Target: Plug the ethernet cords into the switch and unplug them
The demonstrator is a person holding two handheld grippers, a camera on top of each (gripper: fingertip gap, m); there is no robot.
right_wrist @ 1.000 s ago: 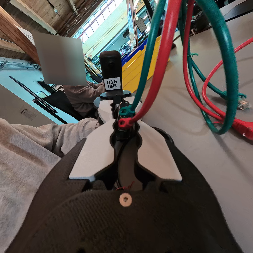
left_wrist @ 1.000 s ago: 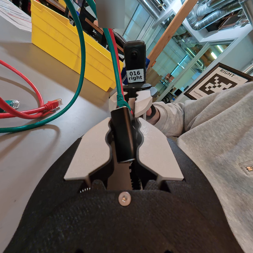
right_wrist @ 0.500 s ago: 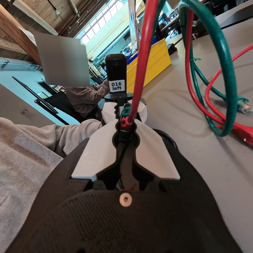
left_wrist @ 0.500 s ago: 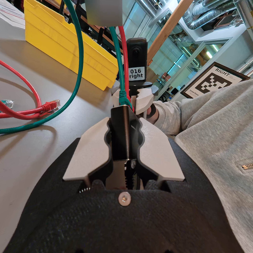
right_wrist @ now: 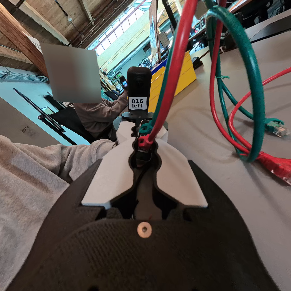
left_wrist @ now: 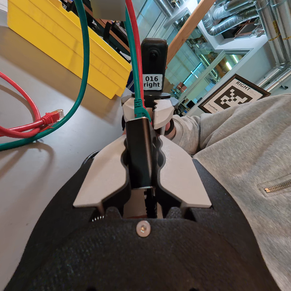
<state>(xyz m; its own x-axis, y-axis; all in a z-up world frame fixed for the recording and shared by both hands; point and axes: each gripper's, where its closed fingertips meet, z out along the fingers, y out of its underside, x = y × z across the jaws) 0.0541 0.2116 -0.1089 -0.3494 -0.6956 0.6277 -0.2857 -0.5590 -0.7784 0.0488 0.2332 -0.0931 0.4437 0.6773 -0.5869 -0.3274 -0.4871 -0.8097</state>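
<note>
- Since a second ago I have rolled the small black metal ethernet switch (left_wrist: 139,151) in my left gripper (left_wrist: 141,141), so its flat top now faces the left wrist camera where a narrow edge showed before.
- Both plugged cords have swung with it: the red ethernet cord (right_wrist: 170,75) now rises almost straight in front of the right gripper's camera, beside the green ethernet cord (left_wrist: 133,63).
- Left jaws are clamped on the switch's body, holding it off the grey desk (left_wrist: 39,165).
- My right gripper (right_wrist: 144,151) sits at the switch's port end, jaws closed in around the red plug boot (right_wrist: 144,141); whether they pinch the boot itself or the switch's end, I cannot tell.
- Green plug boot (left_wrist: 139,108) is seated in the neighbouring port, so I judge both cords plugged in and the unplugging half about to start, red first.
- Free ends, a red plug (left_wrist: 54,115) and a green plug (right_wrist: 277,127), lie loose on the desk, near the yellow plastic bin (left_wrist: 63,39).
</note>
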